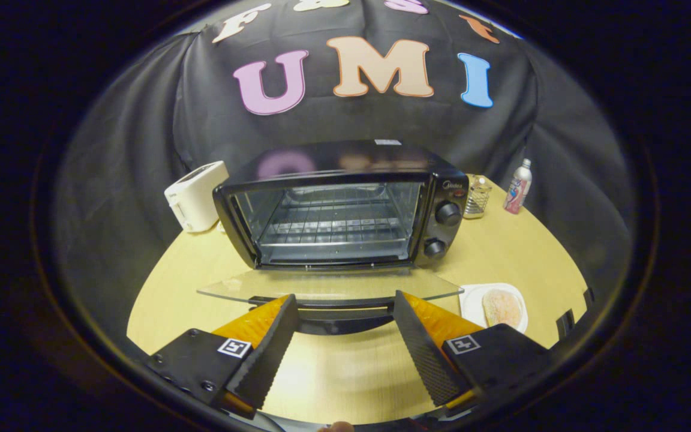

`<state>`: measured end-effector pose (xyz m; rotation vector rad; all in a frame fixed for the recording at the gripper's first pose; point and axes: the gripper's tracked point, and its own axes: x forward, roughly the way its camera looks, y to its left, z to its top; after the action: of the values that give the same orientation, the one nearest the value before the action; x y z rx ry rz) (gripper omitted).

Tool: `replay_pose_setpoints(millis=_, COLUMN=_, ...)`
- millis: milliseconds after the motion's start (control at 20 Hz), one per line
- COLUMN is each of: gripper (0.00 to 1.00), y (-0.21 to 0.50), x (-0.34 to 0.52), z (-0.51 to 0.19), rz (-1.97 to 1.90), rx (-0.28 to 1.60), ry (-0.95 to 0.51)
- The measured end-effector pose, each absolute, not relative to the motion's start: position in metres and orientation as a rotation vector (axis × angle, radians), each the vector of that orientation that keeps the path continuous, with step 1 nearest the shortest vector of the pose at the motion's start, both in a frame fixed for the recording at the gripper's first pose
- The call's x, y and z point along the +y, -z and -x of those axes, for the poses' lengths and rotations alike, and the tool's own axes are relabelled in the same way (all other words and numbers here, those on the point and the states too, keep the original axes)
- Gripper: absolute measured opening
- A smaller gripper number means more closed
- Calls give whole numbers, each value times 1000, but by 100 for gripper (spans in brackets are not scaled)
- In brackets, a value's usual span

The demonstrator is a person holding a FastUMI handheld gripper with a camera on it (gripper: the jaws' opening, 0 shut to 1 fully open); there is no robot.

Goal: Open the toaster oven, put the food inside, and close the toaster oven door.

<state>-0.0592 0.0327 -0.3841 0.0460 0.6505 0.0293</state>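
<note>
A black toaster oven (pixel 345 204) stands on the wooden table, its glass door (pixel 327 285) folded down flat toward me. The wire rack (pixel 330 225) inside is bare. The door's dark handle (pixel 342 306) runs across just ahead of my fingertips. My gripper (pixel 345 309) is open, and the handle lies across the gap without either finger pressing on it. A round piece of bread (pixel 502 307) lies on a white plate (pixel 471 300) to the right of the door, beside my right finger.
A white pop-up toaster (pixel 195 195) sits left of the oven. To the oven's right stand a glass jar (pixel 477 196) and a small bottle (pixel 517 187). Bare wooden table (pixel 345 372) lies under my fingers. Black cloth walls the back.
</note>
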Motion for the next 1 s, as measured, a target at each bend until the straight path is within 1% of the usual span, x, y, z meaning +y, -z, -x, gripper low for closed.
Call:
replay_pose_setpoints(millis=300, gripper=100, y=428, x=32, z=83, rz=-49, rx=754, ry=-27)
replay_pose_setpoints(millis=550, gripper=100, y=476, x=36, z=96, rz=49, rx=865, ry=-66)
replay_pose_setpoints(millis=650, gripper=100, y=474, x=36, z=94, rz=28, rx=831, ry=-55)
replay_pose_setpoints(millis=800, gripper=100, y=477, x=36, z=98, rz=-50, rx=838, ry=-23)
replay_pose_setpoints(millis=1000, gripper=100, y=477, x=36, z=98, rz=-45, rx=839, ry=-27)
